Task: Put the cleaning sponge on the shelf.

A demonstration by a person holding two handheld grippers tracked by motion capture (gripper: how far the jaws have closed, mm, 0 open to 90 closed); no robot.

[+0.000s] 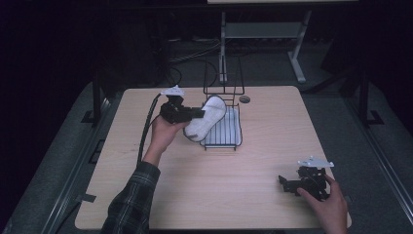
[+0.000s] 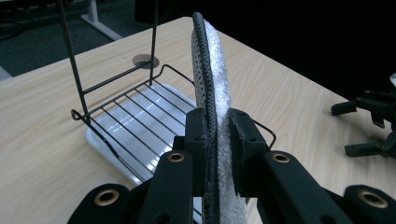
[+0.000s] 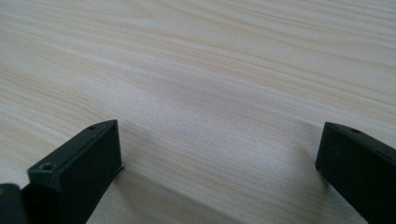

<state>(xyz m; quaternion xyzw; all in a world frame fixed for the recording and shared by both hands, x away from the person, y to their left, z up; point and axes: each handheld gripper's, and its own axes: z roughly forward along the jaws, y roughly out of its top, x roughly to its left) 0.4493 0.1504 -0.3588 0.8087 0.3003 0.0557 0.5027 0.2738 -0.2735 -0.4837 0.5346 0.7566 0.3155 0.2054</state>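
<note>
A flat white insole (image 1: 208,118) with a black mesh underside is held on edge, tilted over the left side of a black wire rack (image 1: 222,146). My left gripper (image 1: 199,113) is shut on its near end. In the left gripper view the insole (image 2: 215,60) rises upright between the jaws of the left gripper (image 2: 217,128), white fleece to the right and black mesh to the left, with the rack (image 2: 116,135) below and behind. My right gripper (image 1: 284,184) rests low at the table's front right, open, with bare wood between the jaws of the right gripper (image 3: 219,140).
The rack sits on a white tray (image 2: 100,144) at the back centre and has tall upright wires (image 1: 223,80) at its far end. A round cable hole (image 1: 244,99) lies just right of it. The other gripper (image 2: 371,126) shows at the far right edge.
</note>
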